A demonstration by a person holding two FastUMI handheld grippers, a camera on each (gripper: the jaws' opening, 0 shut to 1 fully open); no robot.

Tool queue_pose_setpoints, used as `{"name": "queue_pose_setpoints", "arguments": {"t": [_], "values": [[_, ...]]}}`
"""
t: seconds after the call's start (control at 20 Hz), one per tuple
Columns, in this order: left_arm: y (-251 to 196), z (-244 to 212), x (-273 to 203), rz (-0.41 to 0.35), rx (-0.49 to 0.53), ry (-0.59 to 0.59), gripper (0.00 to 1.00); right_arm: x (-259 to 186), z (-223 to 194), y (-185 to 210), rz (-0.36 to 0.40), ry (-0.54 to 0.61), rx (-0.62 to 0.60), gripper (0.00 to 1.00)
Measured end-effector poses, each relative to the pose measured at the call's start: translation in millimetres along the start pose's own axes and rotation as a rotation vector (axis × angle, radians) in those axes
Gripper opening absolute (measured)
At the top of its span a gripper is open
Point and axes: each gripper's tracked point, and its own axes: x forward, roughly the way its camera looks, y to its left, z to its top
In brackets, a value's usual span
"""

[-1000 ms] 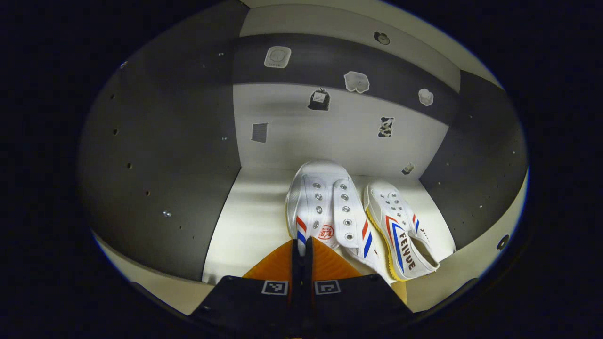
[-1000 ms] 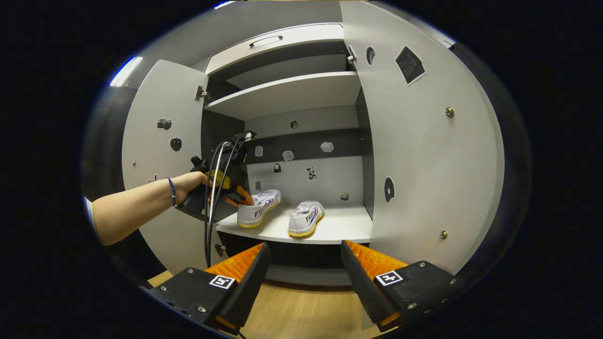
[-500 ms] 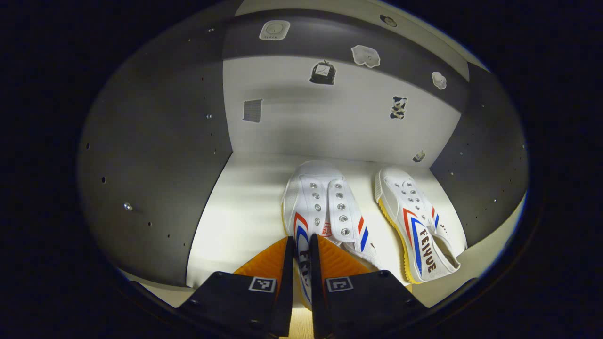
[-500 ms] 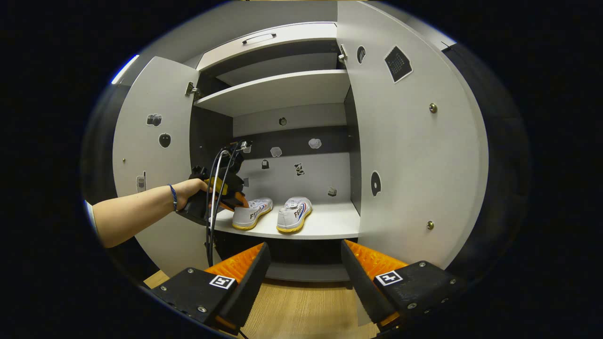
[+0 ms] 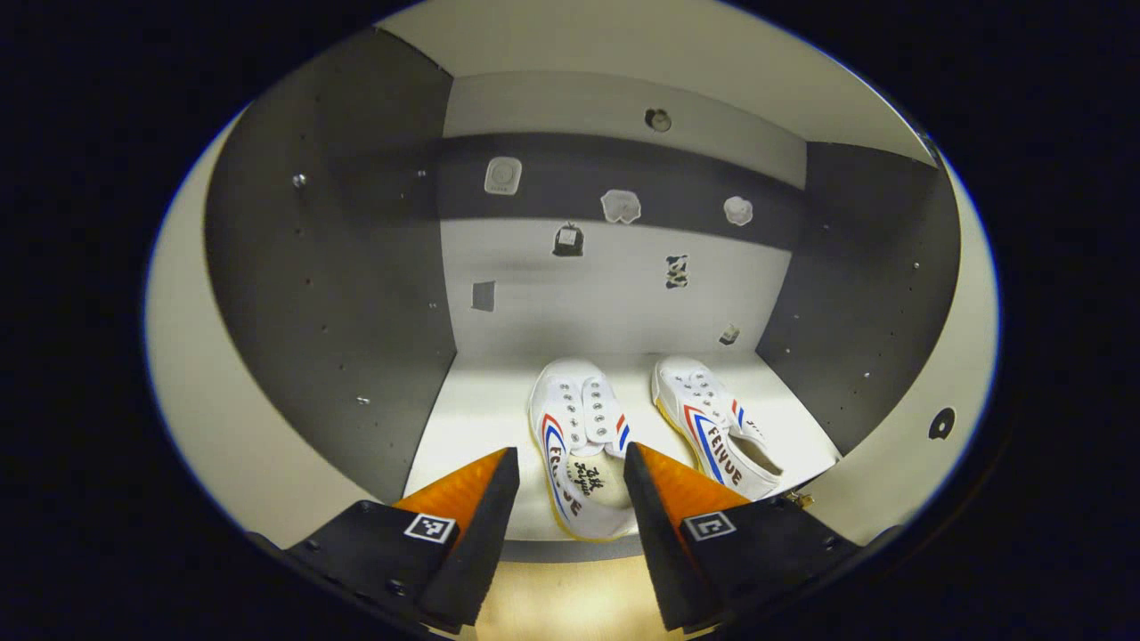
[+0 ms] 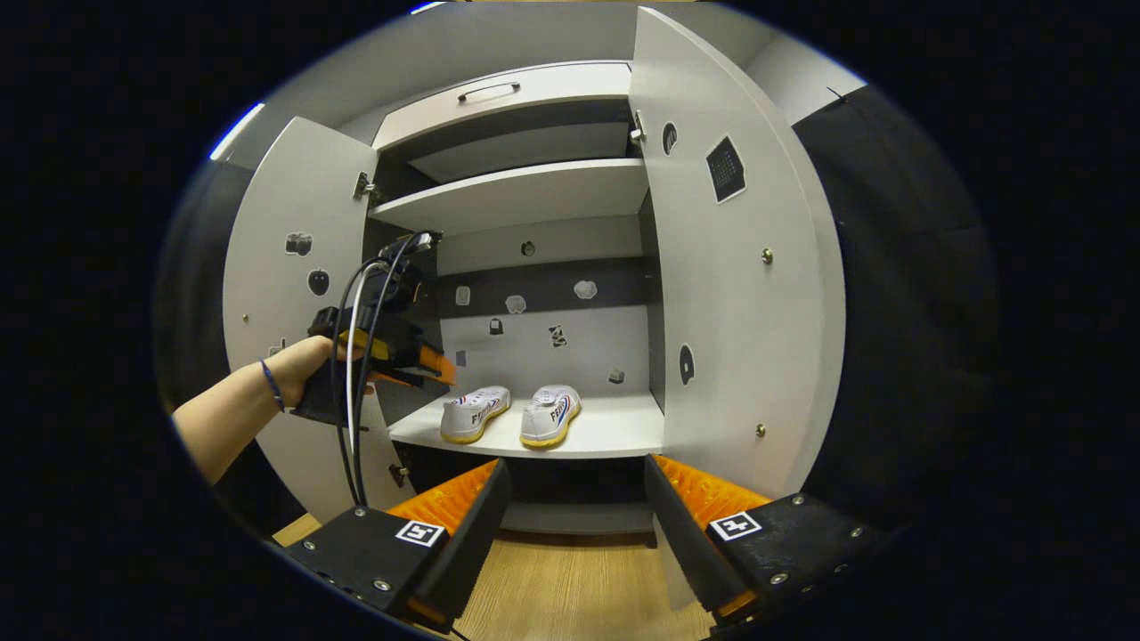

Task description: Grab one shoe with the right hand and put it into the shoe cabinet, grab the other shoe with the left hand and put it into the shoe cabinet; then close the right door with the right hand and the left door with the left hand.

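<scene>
Both shoes shelved — door-closing step in hand. Pale grey two-door shoe cabinet [image 6: 534,191] standing wide open, right door [image 6: 726,303] and left door [image 6: 303,294] both swung outward.

On the white lower shelf [image 5: 472,418]: two white canvas lace-up shoes with red-and-blue stripes and yellow soles, side by side, toes toward the back wall. Left shoe [image 5: 579,445] near the front edge, just ahead of the left gripper [image 5: 570,494]; right shoe [image 5: 717,432] just beside it, not touching so far as can be told. Upper shelf [image 6: 525,187] bare in what shows.

Left gripper spread apart, gripping nothing, held by a hand [image 6: 307,374] out in front of the shelf. Right gripper [image 6: 574,525] likewise spread and empty, low over the wood-look floor [image 6: 570,596], well apart from either door.

Next, by judgement — right gripper to the free edge of the right door, pushed inward until flush; then the left likewise, clear of the heels.
</scene>
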Motion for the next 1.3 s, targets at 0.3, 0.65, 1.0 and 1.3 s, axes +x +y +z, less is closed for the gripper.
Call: {"name": "queue_pose_setpoints", "arguments": {"t": [0.3, 0.65, 1.0, 1.3], "values": [[-2, 10, -90, 0.046, 0.018, -0.190, 0.98, -27, 12, -11, 0.006, -0.012, -0.008, 0.93], [-4, 17, -171, 0.067, -0.009, -0.340, 0.98, -50, 30, -55, -0.006, -0.038, 0.005, 0.93], [-15, -1, -237, 0.089, 0.051, -0.422, 0.97, -73, 33, -102, -0.025, -0.047, 0.029, 0.92], [-12, -25, -268, 0.117, 0.038, -0.454, 0.97, -67, 16, -178, -0.154, -0.015, 0.012, 0.92]]}}
